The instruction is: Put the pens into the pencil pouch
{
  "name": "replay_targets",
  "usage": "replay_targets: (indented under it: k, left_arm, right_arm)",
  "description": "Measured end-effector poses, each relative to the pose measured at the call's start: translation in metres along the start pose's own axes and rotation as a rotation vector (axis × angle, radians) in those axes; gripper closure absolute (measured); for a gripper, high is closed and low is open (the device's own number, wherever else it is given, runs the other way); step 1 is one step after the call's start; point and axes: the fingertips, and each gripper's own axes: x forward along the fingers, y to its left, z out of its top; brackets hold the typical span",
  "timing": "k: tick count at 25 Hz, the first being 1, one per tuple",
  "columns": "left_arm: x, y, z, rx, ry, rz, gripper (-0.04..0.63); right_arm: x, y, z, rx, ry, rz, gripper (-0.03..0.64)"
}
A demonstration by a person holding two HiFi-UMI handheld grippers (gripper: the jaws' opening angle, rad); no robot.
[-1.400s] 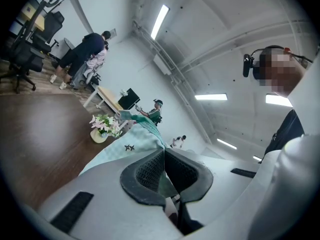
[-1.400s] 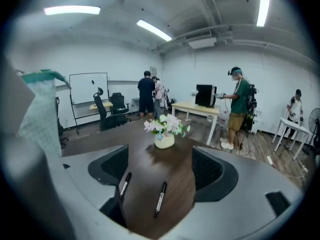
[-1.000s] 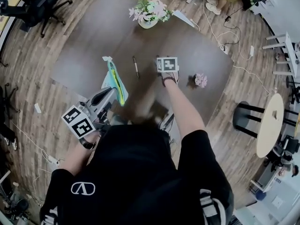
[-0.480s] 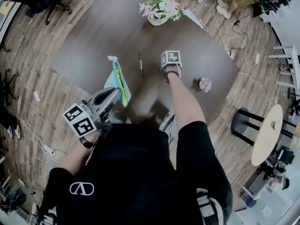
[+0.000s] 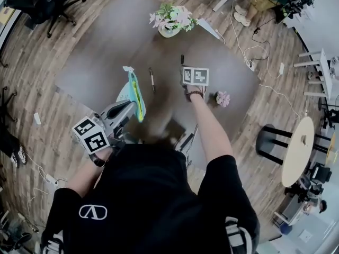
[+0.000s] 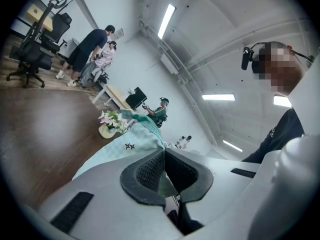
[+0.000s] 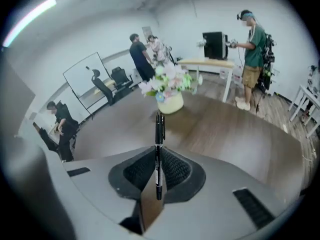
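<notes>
My left gripper point(image 5: 127, 107) is shut on the edge of the teal pencil pouch point(image 5: 134, 91), holding it up over the table's near left with its yellow-green opening showing. In the left gripper view the pouch point(image 6: 131, 145) is pinched between the pads point(image 6: 150, 170). My right gripper point(image 7: 158, 158) has just closed its jaws on a black pen point(image 7: 159, 130), which stands upright between them. Seen from the head, that pen point(image 5: 181, 60) pokes out beyond the right gripper point(image 5: 186, 70). A second pen point(image 5: 152, 80) lies on the table between the pouch and the right gripper.
A vase of flowers point(image 5: 170, 20) stands at the far side of the brown table point(image 5: 95, 52), and a small pink flower piece point(image 5: 223, 98) lies right of my right hand. Office chairs, cables and other people are around the room.
The right gripper has come up off the table with a black pen now sticking out past it. The left gripper and the pouch have stayed put.
</notes>
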Motion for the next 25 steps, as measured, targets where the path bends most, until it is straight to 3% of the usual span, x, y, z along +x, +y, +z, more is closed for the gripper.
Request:
replay_targets:
  k: [8,12,16,19,25]
  left_arm:
    - [0.018,-0.022,0.002,0.026,0.024,-0.071,0.586]
    - [0.029,-0.032,0.005,0.047,0.029,-0.111,0.586]
    - [0.035,-0.040,0.007,0.049,0.031,-0.132,0.586]
    - [0.037,-0.047,0.007,0.055,0.035,-0.149,0.586]
    - [0.042,-0.055,0.008,0.072,0.035,-0.162,0.586]
  right_arm:
    - [-0.175,0.058,0.096,-0.188,-0.523,0.020,0.578]
    - [-0.262,0.094,0.114,-0.306,-0.779,0.002,0.578]
    - [-0.337,0.129,0.108,-0.352,-1.030,-0.002,0.578]
    - [-0.364,0.145,0.092,-0.362,-1.100,-0.017,0.578]
    - [-0.375,0.150,0.082,-0.323,-1.116,0.001,0.578]
